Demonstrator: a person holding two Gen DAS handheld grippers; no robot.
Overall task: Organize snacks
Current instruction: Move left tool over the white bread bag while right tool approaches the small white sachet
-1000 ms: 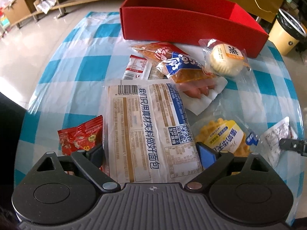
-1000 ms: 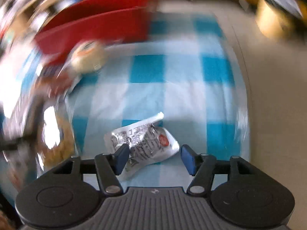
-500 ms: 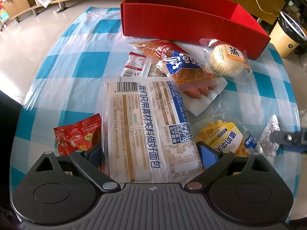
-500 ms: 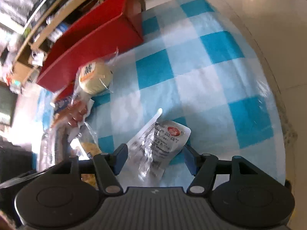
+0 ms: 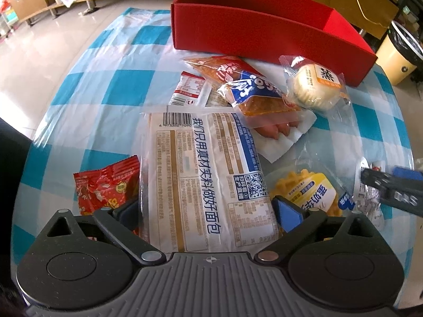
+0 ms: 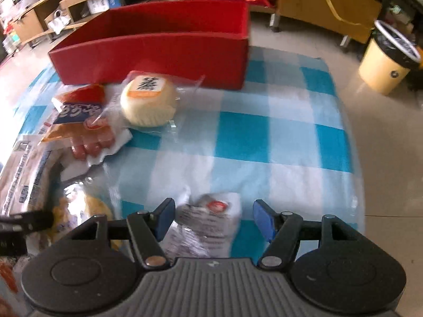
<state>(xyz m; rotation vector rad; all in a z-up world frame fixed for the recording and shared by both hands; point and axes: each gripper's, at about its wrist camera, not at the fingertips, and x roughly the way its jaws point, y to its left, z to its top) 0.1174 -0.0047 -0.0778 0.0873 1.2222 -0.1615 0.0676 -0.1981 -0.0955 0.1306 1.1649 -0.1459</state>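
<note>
Behind the snacks the red box (image 6: 158,50) shows nothing inside; both grippers' fingers (image 5: 286,212) (image 6: 164,218) spread apart.

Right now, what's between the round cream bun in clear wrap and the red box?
Nothing: only bare blue-checked tablecloth separates the round cream bun from the red box, clearest in the right wrist view.

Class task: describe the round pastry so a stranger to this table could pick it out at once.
Start at the red box at the table's far edge. Just before its front wall lies the round pastry in clear wrap. It alone is pale and puck-shaped, topped by an orange-edged label; its neighbours are flat packets.
</note>
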